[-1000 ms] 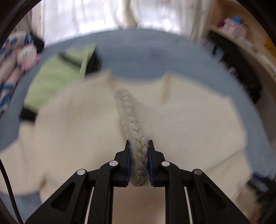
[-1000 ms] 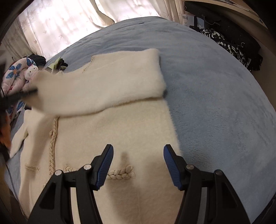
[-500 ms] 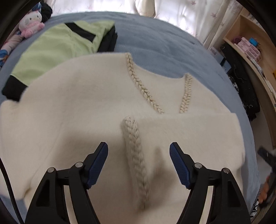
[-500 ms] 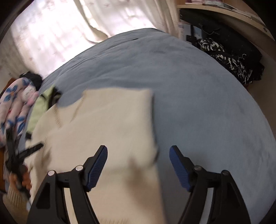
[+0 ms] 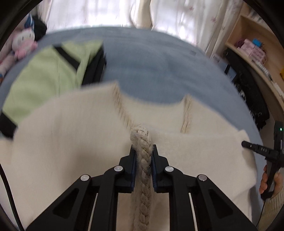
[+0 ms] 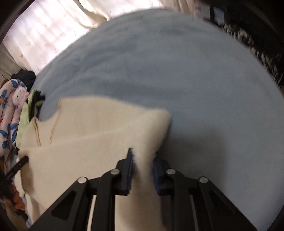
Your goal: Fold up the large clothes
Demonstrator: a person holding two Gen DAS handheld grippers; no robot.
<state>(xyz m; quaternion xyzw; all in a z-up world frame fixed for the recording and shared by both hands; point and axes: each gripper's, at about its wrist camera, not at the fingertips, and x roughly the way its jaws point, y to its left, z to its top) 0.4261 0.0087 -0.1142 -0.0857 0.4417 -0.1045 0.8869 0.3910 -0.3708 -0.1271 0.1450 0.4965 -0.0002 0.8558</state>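
Two grips are going on at once on the cream cardigan [image 5: 74, 142], which lies spread across the blue bed [image 5: 152, 67] with its neckline toward the far side. Left hand-held gripper [image 5: 143, 156] is closing, its blue pads pinching the braided trim [image 5: 142, 142] that runs down the front edge. Right hand-held gripper [image 6: 142, 160] is closing too, and a thick fold of cream fleece near the garment's right corner sits pinched between its jaws.

By the look of it, we're early to midway: a sleeve or side panel seems already laid across the body, making that doubled layer on the right, but the garment is still broad and far from a compact bundle. Judging by both pinches, another fold across or upward is what's left, then a final tidy.

Just beyond the cardigan on the far left, a green and black garment [image 5: 46, 74] lies on the bed, looking already folded. A pink plush toy [image 5: 23, 42] sits at the far-left edge, curtains [image 5: 106, 12] hang behind, shelves [image 5: 257, 53] stand on the right.

Hard to read: both views are smeared with motion blur, the cardigan's near hem is cut off below the jaws, and how many layers each pinch holds can't be told.
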